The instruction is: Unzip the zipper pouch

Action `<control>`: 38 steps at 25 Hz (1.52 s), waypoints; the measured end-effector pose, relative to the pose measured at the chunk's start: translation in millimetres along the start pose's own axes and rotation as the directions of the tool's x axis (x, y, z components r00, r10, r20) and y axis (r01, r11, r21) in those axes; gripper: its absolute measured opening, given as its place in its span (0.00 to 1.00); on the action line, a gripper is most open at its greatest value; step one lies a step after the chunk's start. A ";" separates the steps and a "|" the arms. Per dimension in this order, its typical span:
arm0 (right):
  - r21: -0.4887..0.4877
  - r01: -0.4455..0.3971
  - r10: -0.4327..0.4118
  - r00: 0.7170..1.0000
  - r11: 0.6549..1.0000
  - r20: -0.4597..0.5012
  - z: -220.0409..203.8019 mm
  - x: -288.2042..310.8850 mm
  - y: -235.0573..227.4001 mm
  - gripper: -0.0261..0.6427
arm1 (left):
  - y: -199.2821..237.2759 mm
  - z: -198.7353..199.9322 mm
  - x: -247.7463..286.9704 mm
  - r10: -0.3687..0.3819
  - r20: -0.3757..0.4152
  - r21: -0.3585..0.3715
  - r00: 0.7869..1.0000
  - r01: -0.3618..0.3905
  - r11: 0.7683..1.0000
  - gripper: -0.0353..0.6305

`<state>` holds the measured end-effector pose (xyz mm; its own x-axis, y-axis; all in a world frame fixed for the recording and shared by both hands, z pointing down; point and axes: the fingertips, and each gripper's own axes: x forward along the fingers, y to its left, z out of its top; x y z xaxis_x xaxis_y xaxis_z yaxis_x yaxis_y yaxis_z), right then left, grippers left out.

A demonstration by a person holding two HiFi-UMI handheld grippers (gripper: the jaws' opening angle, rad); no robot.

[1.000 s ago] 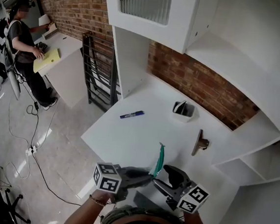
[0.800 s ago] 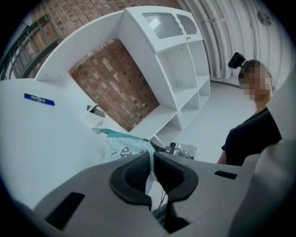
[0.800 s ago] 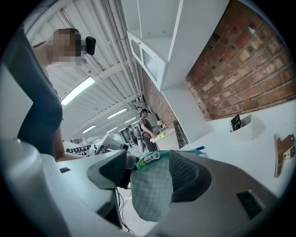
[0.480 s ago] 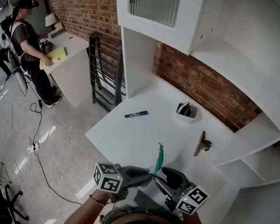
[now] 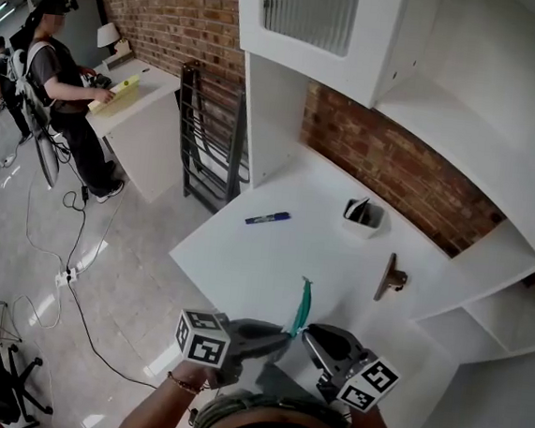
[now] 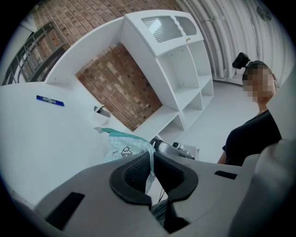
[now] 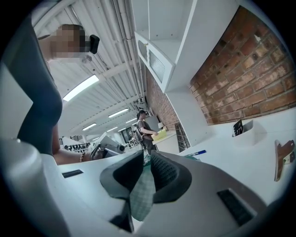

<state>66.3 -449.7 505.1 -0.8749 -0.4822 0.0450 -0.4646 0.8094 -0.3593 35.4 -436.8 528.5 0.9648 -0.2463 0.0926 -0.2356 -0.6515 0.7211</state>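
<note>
Closing right tongs round pouch, seemingly

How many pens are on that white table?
1: the pen lies near the table's far left edge. Something dark in the holder by the brick wall might be another.

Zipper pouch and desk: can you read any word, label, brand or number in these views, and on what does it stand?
No text can be read in any view.
zipper pouch: a small dark house-like drawing; the marks by it are too small to read.
blue pen: any print is too small to read.
marker cubes: black-and-white square patterns only, no letters.
white holder: a dark card inside, nothing legible.
</note>
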 end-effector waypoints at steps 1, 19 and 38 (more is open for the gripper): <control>-0.003 -0.003 0.003 1.000 1.000 0.001 0.2 -0.5 0.8 0.10 | -0.6 -0.2 -0.7 -0.003 0.005 -0.009 1.000 0.003 1.000 0.09; 0.027 -0.133 0.133 0.991 0.991 0.009 -1.2 -4.0 25.7 0.05 | -20.9 -15.2 -4.2 -0.062 -0.047 -0.005 0.997 0.062 0.998 0.09; -0.068 -0.031 0.028 0.999 0.997 -0.036 1.7 9.3 6.6 0.05 | -32.8 -26.1 -7.7 -0.085 -0.181 0.085 0.980 0.102 0.991 0.07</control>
<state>55.4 -449.5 501.6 -0.8921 -0.4467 0.0684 -0.4457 0.8448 -0.2960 38.7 -394.8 522.1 0.9865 -0.0563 0.1535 -0.1453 -0.7320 0.6656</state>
